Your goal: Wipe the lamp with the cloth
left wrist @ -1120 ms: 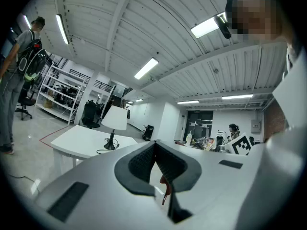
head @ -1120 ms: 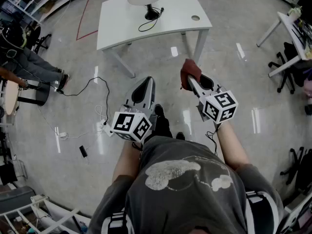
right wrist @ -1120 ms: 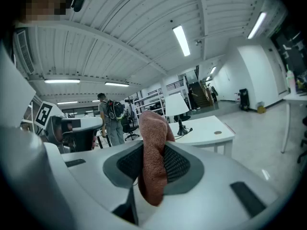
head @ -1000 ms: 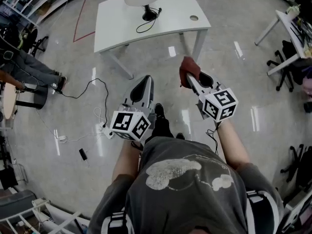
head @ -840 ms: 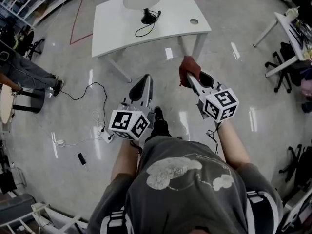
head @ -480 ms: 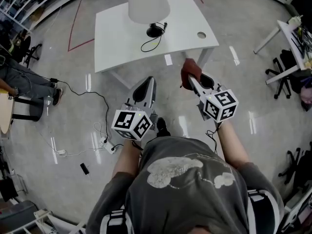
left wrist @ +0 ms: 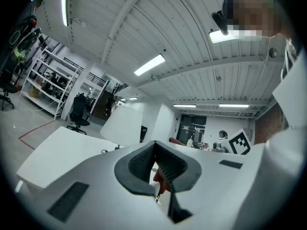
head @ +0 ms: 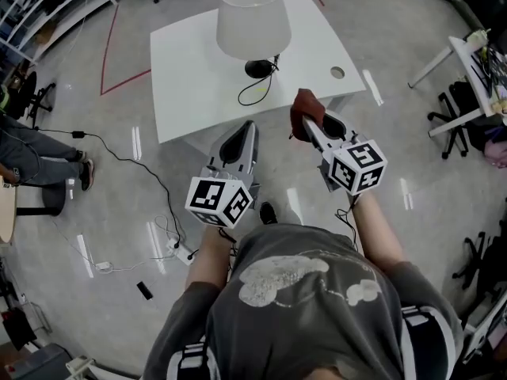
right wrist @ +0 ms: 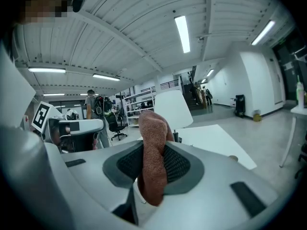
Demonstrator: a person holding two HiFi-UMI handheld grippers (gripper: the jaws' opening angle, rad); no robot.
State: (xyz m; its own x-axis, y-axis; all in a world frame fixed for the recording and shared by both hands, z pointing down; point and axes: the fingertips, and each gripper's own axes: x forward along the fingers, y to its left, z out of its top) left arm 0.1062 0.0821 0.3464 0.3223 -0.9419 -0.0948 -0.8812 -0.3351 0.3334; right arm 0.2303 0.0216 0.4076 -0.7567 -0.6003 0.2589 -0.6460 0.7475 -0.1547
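A lamp with a white shade (head: 253,18) and a black base (head: 259,69) stands on a white table (head: 190,77), its black cord looped beside the base. My right gripper (head: 307,129) is shut on a reddish-brown cloth (head: 303,105), held near the table's front edge, short of the lamp. The right gripper view shows the cloth (right wrist: 152,157) pinched between the pads, with the shade (right wrist: 173,109) behind it. My left gripper (head: 244,127) is shut and empty, level with the right one. Beyond its jaws, the left gripper view shows the shade (left wrist: 122,126).
A round cable hole (head: 338,73) sits in the table's right corner. Floor cables and a power strip (head: 184,253) lie at the left. Another desk (head: 475,58) and office chairs (head: 447,109) stand at the right. A seated person's legs (head: 36,153) are at far left.
The person has walked up to the table: the lamp and table have come nearer and lower in the head view. Both grippers keep their pose, the cloth still held.
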